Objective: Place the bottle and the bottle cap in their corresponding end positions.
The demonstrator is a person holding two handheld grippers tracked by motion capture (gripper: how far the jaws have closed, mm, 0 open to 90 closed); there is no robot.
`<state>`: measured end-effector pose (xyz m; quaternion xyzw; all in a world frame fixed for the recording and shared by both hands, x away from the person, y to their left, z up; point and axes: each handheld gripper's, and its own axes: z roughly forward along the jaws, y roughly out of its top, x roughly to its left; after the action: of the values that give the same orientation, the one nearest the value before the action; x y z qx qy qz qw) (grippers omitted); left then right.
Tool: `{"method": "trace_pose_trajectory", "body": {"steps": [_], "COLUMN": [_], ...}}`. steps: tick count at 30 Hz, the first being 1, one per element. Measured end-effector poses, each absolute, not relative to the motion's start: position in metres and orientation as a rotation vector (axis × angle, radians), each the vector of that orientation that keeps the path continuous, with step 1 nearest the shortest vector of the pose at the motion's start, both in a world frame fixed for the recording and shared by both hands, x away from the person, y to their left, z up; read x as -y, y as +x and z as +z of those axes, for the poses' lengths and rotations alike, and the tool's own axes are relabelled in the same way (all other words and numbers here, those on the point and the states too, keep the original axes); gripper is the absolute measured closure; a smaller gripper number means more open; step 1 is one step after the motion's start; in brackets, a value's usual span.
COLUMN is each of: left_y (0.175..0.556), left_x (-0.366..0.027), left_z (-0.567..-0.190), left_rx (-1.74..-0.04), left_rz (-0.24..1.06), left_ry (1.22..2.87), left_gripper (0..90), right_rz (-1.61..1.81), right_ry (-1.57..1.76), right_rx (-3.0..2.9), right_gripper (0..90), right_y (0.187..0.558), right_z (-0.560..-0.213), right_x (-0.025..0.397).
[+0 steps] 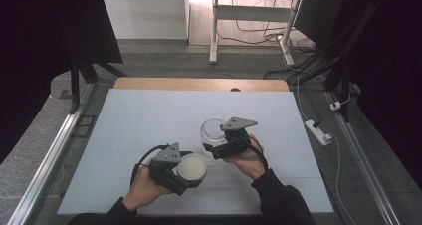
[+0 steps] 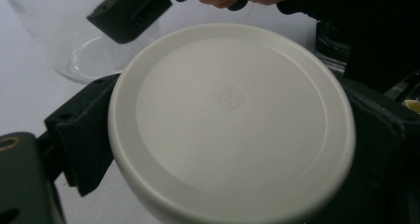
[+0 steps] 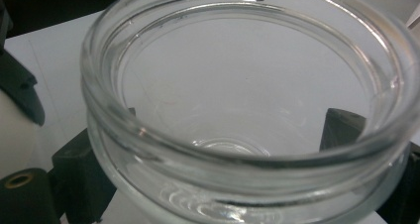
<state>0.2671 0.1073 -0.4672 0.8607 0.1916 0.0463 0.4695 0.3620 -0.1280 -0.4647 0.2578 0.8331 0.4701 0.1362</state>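
High view: lid in L gripper, jar in R, not yet joined

High view puts both grippers near desk (image 1: 149,120) centre, close to front edge. L gripper (image 1: 186,172) carries white round lid (image 1: 192,168), flat face up. R gripper (image 1: 213,148) reaches onto clear glass jar (image 1: 212,130), which stands upright on desk just beyond and right of lid.

Left gripper view: fingers (image 2: 81,135) clamp lid (image 2: 230,120) by its rim, one each side, so pinching it. Edge hold prob. chosen to leave underside free for seating on jar mouth. Faint square emblem at lid centre. Jar base (image 2: 94,60) sits behind lid at upper left, w/ other gripper's dark finger across it.

Right gripper view: fingers (image 3: 341,127) flank jar (image 3: 237,115) below threaded neck, one each side of glass, closed onto it as far as can be judged. Hold looks meant to steady jar against twisting while lid goes on. Jar looks empty, mouth open.

Lid and jar apart, lid lower-left of jar; capping judged as step in hand, not begun.

Hard to make out: lid underside hidden, so inner thread unknown. Finger contact on far side of jar blurred through glass. Jar's lower wall in high view masked by R gripper. L finger on right side mostly lost in shadow.
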Motion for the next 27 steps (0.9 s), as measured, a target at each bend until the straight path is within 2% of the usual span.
{"method": "trace_pose_trajectory", "body": {"steps": [27], "left_y": [0.287], "left_x": [-0.09], "left_z": [-0.502], "left_rx": [-0.438], "left_rz": [0.139], "left_ry": [2.166], "left_gripper": [7.8], "right_rz": [1.312], "right_ry": [0.797], "right_rx": [-2.401], "right_gripper": [6.8], "right_y": [0.399], "right_z": [-0.474], "right_x": [0.104]}}
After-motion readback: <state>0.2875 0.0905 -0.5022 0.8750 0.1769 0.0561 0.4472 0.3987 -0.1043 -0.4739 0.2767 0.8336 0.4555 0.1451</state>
